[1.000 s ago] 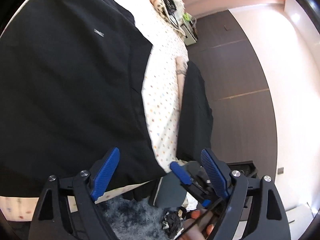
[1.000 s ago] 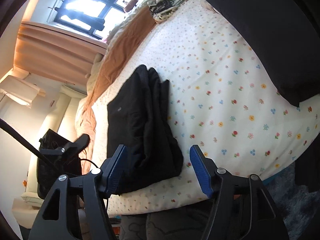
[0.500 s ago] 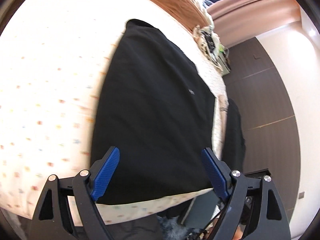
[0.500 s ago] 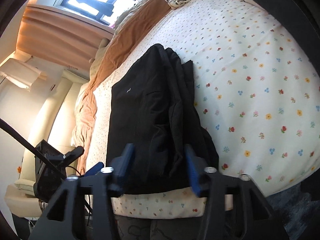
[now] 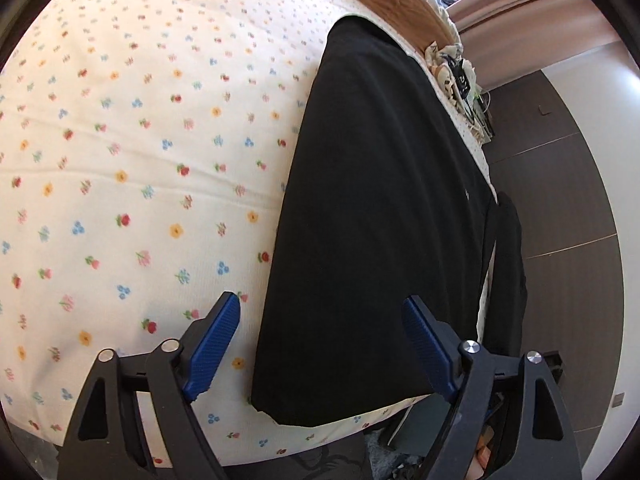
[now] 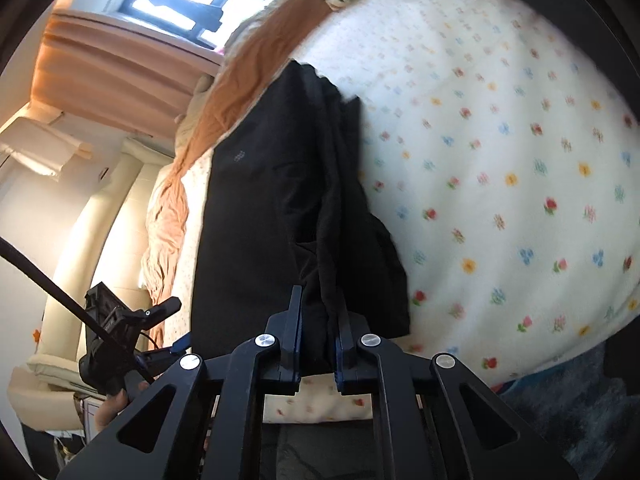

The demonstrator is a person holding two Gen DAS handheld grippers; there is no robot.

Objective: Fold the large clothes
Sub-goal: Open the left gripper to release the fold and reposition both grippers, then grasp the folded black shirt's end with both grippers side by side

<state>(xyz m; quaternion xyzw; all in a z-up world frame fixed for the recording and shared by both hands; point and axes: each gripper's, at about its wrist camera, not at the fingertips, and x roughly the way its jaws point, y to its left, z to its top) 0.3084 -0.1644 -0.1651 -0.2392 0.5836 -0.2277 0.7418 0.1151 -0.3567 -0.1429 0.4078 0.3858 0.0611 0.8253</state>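
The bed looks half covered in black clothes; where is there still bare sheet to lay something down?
The widest free patch is the flowered sheet left of the flat black garment that the open left gripper hovers over. In the right view, bare sheet lies right of the bunched black garment pinched by the right gripper. The far edge is crowded by the orange blanket.

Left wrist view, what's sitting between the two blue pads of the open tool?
In the left wrist view, the near end of the flat black garment and a strip of flowered bedsheet lie between them.
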